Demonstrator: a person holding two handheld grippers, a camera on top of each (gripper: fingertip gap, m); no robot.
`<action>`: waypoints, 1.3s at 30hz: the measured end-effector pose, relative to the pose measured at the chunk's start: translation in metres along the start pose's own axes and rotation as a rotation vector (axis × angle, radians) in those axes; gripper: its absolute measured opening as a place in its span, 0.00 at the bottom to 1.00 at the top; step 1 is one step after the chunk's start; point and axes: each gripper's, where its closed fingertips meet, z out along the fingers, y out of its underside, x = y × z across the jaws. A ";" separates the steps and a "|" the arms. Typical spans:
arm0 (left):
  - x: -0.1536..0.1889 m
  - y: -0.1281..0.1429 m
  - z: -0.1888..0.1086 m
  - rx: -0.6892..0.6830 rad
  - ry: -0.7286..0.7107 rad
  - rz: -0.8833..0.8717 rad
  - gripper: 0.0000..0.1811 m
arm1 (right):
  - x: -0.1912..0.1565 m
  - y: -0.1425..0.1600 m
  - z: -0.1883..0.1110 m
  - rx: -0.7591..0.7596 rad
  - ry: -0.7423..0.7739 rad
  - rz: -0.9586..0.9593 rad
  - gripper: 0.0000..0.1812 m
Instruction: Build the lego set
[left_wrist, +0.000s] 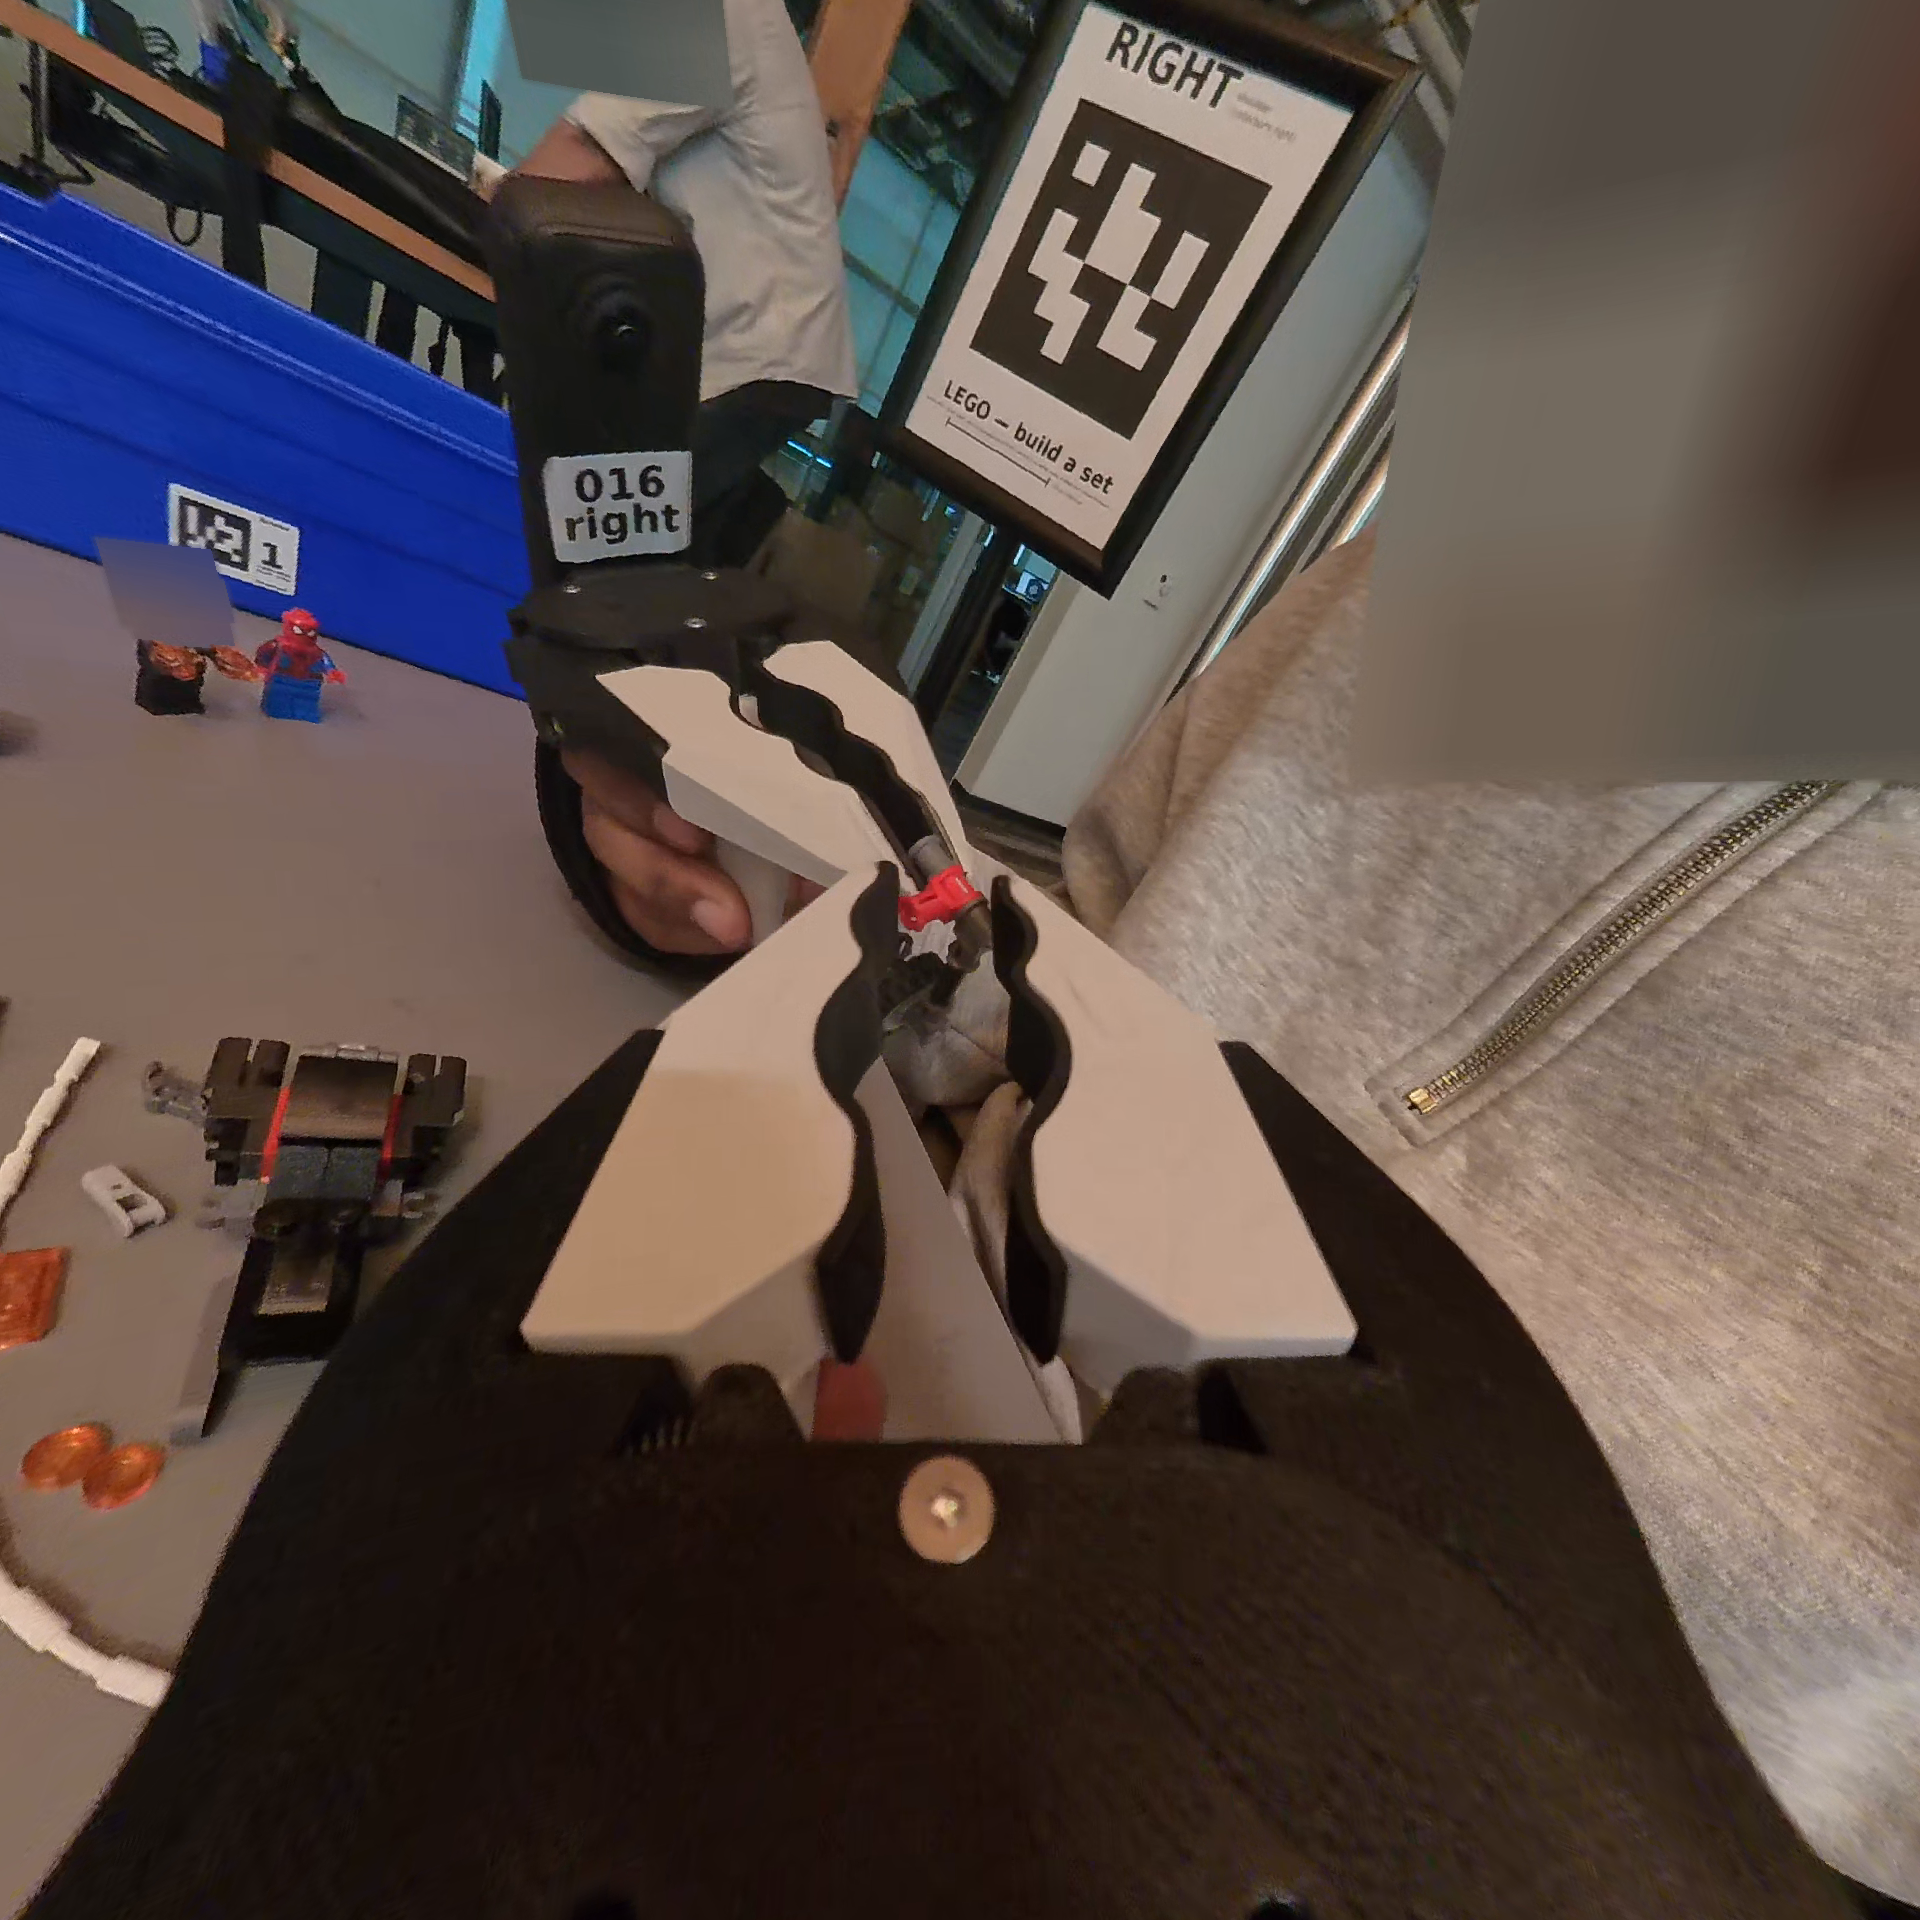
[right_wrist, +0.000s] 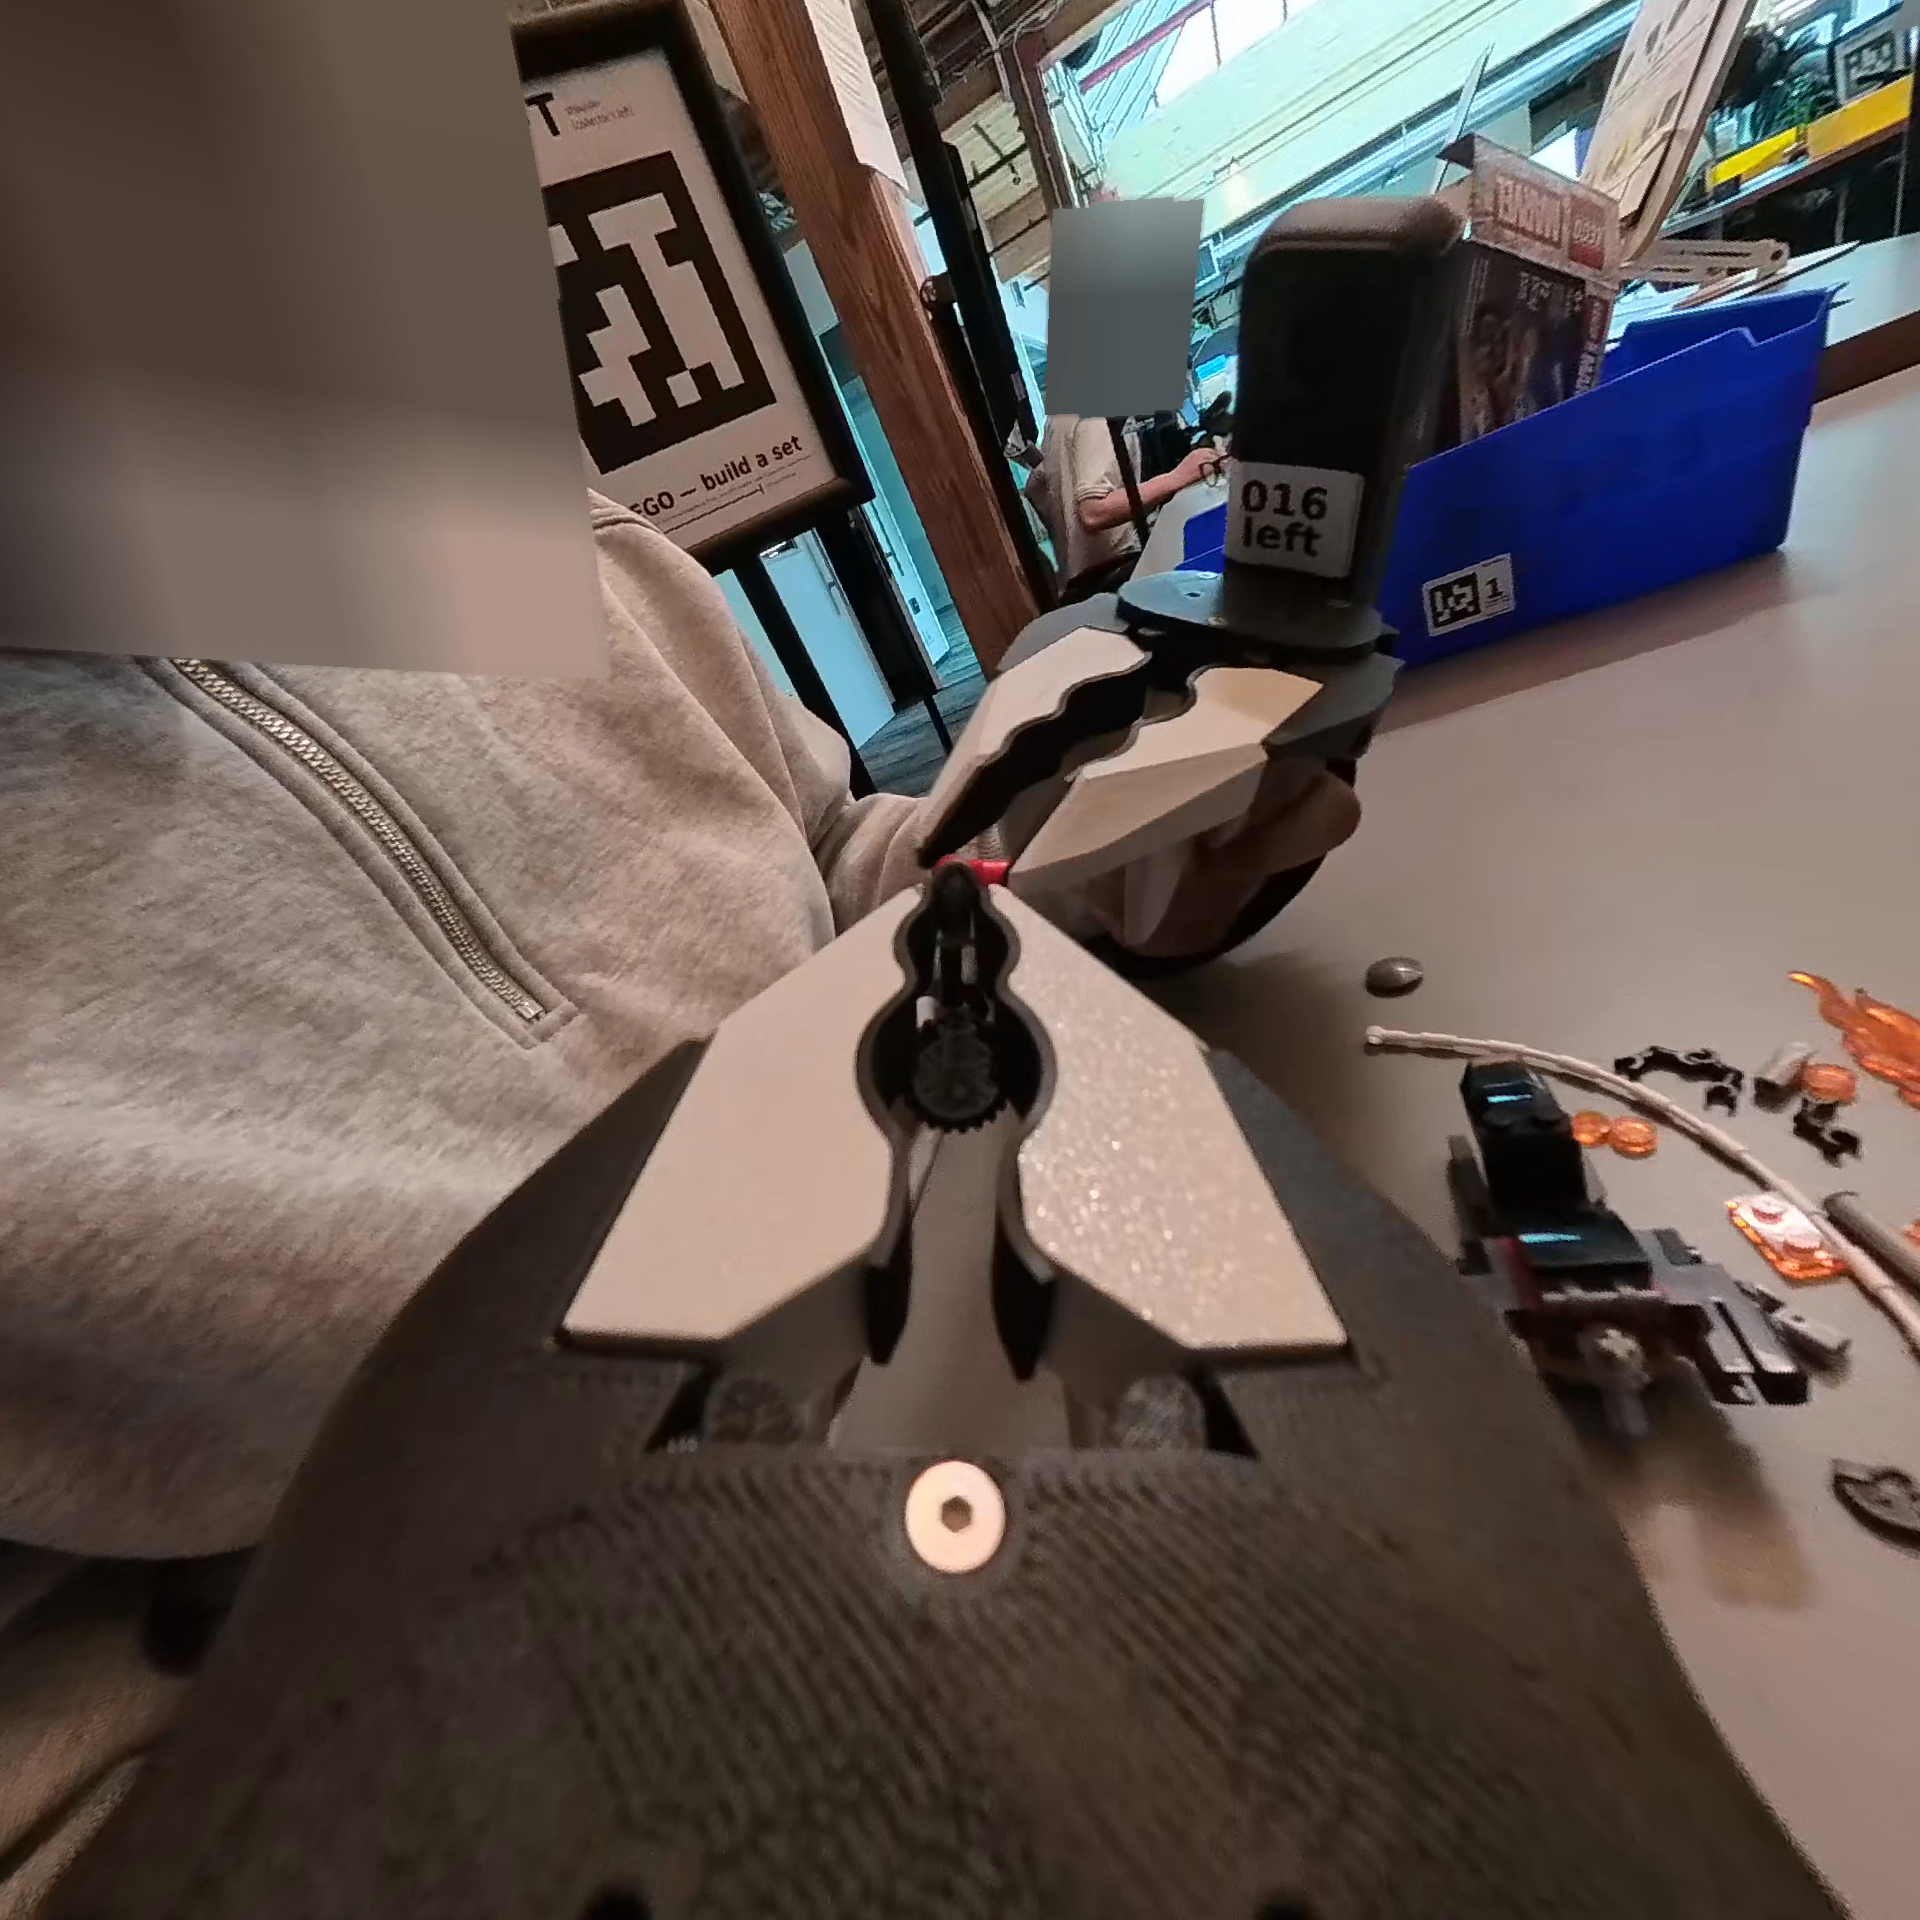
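Held in the air above the bench's near edge, a slim black assembly with a red clip lies lengthwise inside the right tongs, red end outward. Those tongs are clamped on it; the left tongs are narrowly parted, their tips pinching the red clip.

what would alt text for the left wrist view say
Two tools meet tip to tip in mid-air over a small red lego piece, in front of a grey zip sweater. A dark lego build sits on the grey table, left.

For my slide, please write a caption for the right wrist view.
Right gripper holds a small black wheeled Lego subassembly while the left gripper meets it at a red piece.
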 end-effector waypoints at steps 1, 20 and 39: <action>-0.001 -0.001 -0.001 0.004 -0.002 -0.004 0.08 | 0.001 0.000 0.000 0.003 0.006 -0.003 0.02; 0.002 -0.002 -0.004 0.023 0.065 -0.088 0.03 | -0.005 -0.005 0.000 0.025 -0.018 -0.050 0.02; -0.041 -0.022 -0.033 0.128 -0.296 0.013 0.00 | 0.053 -0.029 -0.028 0.173 0.371 -0.061 0.19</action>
